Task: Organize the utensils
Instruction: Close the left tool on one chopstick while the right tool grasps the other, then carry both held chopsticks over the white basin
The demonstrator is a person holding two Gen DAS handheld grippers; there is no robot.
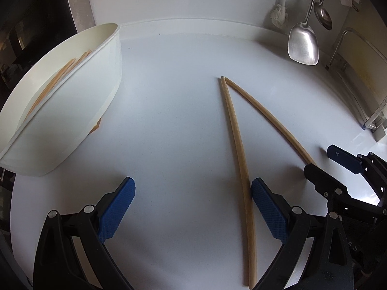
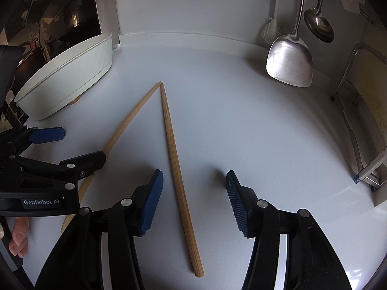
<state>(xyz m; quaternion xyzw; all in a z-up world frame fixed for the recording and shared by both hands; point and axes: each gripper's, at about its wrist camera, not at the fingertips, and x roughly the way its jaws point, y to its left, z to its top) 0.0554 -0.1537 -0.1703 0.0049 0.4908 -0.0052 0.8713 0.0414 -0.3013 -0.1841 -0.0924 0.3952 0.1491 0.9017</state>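
Observation:
Two wooden chopsticks lie on the white counter in a V, tips touching at the far end. The left chopstick [image 1: 238,154] [image 2: 125,125] lies between my left gripper's jaws, close to its right pad. The right chopstick [image 1: 271,118] [image 2: 177,169] lies between my right gripper's jaws. My left gripper [image 1: 192,209] [image 2: 82,145] is open and empty. My right gripper [image 2: 194,200] [image 1: 319,160] is open and empty. A white oval tub [image 1: 106,77] [image 2: 79,72] at the left holds several more chopsticks [image 1: 58,79].
A steel spatula [image 1: 303,43] [image 2: 290,60], a ladle [image 1: 323,15] [image 2: 319,26] and a white brush [image 1: 279,17] hang on the back wall at right. A metal rack [image 1: 358,72] [image 2: 362,120] stands along the right edge. A small wooden piece [image 2: 75,101] lies under the tub.

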